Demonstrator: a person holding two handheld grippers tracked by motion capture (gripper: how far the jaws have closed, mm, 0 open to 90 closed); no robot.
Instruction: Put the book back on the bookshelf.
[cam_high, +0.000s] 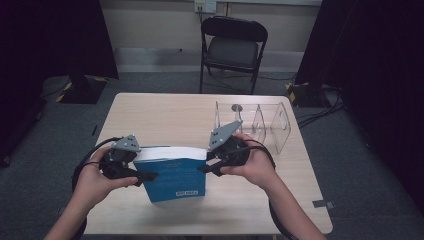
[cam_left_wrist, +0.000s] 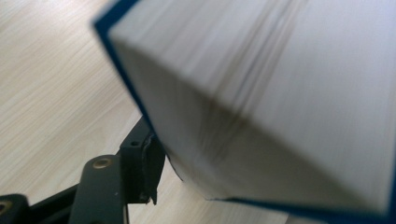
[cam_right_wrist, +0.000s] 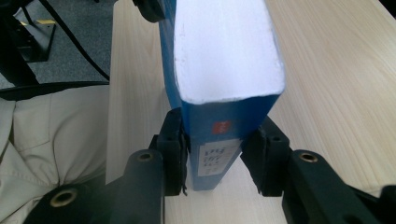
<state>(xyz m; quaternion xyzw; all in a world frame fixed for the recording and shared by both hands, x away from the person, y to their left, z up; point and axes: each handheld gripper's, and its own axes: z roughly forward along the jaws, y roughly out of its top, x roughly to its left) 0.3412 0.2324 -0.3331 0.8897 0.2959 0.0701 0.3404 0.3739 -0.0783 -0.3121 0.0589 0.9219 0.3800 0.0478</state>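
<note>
A thick blue book (cam_high: 175, 175) stands on the light wooden table (cam_high: 160, 112) with its white page block facing up, held between both hands. My right gripper (cam_high: 204, 167) is on its right end; in the right gripper view both pads of the right gripper (cam_right_wrist: 219, 140) press the labelled spine of the book (cam_right_wrist: 224, 70) from either side. My left gripper (cam_high: 147, 174) is at the left end, one jaw lying over the front cover. In the left gripper view one of its fingers (cam_left_wrist: 145, 163) sits against the blue cover edge of the book (cam_left_wrist: 280, 93); the other finger is hidden behind the pages.
A clear plastic divider rack (cam_high: 260, 125) stands at the table's back right, close behind my right hand. A black folding chair (cam_high: 232, 45) stands beyond the far edge. The person's beige-clothed lap (cam_right_wrist: 46, 140) is near the front edge.
</note>
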